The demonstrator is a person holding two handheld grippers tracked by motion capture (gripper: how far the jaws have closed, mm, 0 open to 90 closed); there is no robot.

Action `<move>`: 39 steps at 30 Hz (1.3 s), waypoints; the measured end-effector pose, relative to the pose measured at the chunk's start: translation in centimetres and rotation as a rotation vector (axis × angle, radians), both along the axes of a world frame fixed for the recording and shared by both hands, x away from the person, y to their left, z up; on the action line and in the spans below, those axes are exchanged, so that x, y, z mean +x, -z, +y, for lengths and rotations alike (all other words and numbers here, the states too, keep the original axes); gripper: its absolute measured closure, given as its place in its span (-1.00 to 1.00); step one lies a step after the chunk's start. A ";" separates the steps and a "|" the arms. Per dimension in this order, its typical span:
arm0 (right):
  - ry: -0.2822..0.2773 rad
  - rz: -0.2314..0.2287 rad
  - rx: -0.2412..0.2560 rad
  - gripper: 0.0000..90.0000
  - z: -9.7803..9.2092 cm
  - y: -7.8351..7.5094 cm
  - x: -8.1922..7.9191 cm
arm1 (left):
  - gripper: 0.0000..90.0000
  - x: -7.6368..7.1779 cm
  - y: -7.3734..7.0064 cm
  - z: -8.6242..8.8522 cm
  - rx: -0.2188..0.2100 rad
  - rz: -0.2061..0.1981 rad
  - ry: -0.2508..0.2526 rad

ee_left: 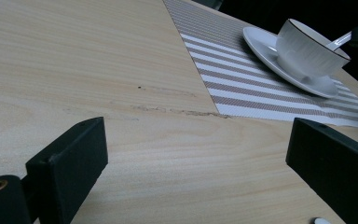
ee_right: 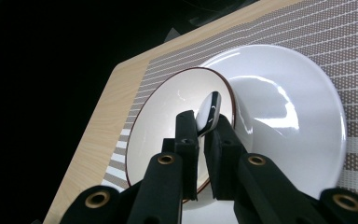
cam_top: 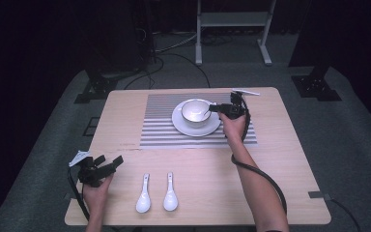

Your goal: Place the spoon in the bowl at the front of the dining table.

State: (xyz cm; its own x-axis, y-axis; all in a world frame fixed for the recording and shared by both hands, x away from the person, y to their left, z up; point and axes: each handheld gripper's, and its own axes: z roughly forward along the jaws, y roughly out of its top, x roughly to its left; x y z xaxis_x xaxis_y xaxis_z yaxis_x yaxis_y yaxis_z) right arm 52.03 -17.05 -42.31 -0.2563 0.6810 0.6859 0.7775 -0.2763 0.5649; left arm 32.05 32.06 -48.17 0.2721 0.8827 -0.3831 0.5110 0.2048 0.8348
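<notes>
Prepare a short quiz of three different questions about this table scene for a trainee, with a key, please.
1. True or false: the left gripper is open and holds nothing.
2. The right gripper holds: A) the saucer B) a spoon over the bowl C) the striped placemat
3. How many white spoons lie on the bare table near the person?

Key: 1 true. 2 B. 3 two.
</notes>
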 end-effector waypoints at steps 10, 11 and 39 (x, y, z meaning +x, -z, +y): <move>0.001 0.013 0.005 0.83 -0.4 0.3 0.1 | -0.91 0.0 0.0 0.0 0.001 0.002 -0.001; 0.001 0.016 0.004 0.82 -0.5 0.4 0.1 | -0.91 0.0 0.0 0.0 0.000 0.001 -0.001; 0.000 0.033 0.063 0.65 -1.9 2.0 -0.7 | -0.91 0.0 0.0 0.0 0.006 0.003 -0.003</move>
